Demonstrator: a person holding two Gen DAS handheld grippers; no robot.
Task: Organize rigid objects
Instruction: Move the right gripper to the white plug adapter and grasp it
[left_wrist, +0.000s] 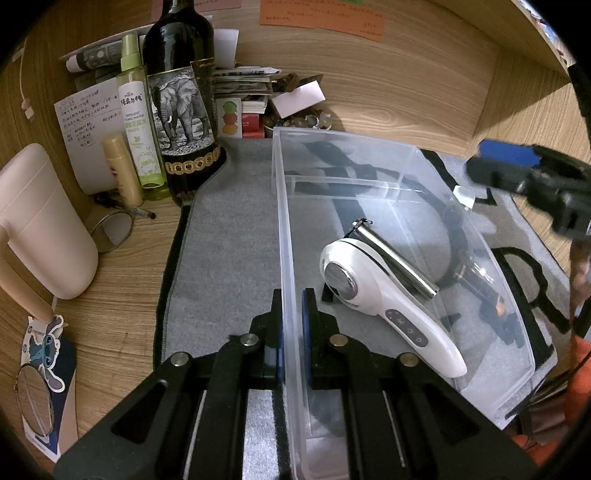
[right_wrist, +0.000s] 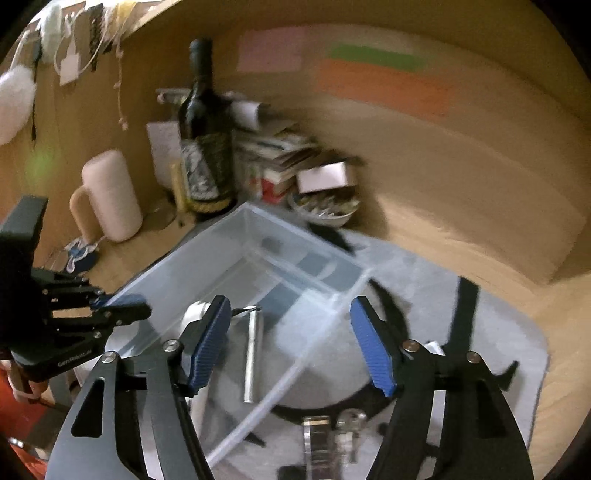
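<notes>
A clear plastic bin (left_wrist: 284, 206) stands on a grey mat. My left gripper (left_wrist: 293, 328) is shut on the bin's near left wall, one pad on each side of it. Inside the bin lie a white handheld device (left_wrist: 373, 295) and a metal cylinder (left_wrist: 395, 258), touching each other. My right gripper (right_wrist: 291, 314) hangs open above the bin's right rim (right_wrist: 317, 354) with nothing between its blue pads. Below it the metal cylinder (right_wrist: 251, 362) shows, and the white device (right_wrist: 194, 314) is mostly hidden behind one finger. Small clear and metal items (right_wrist: 332, 435) lie on the mat outside the bin.
A dark wine bottle (left_wrist: 181, 122), a green spray bottle (left_wrist: 138, 122), a beige tube (left_wrist: 123, 170) and a pale pitcher (left_wrist: 44, 221) crowd the left. Stacked books (left_wrist: 243, 92) and a bowl of trinkets (right_wrist: 325, 210) sit behind the bin. Wooden walls close the back and right.
</notes>
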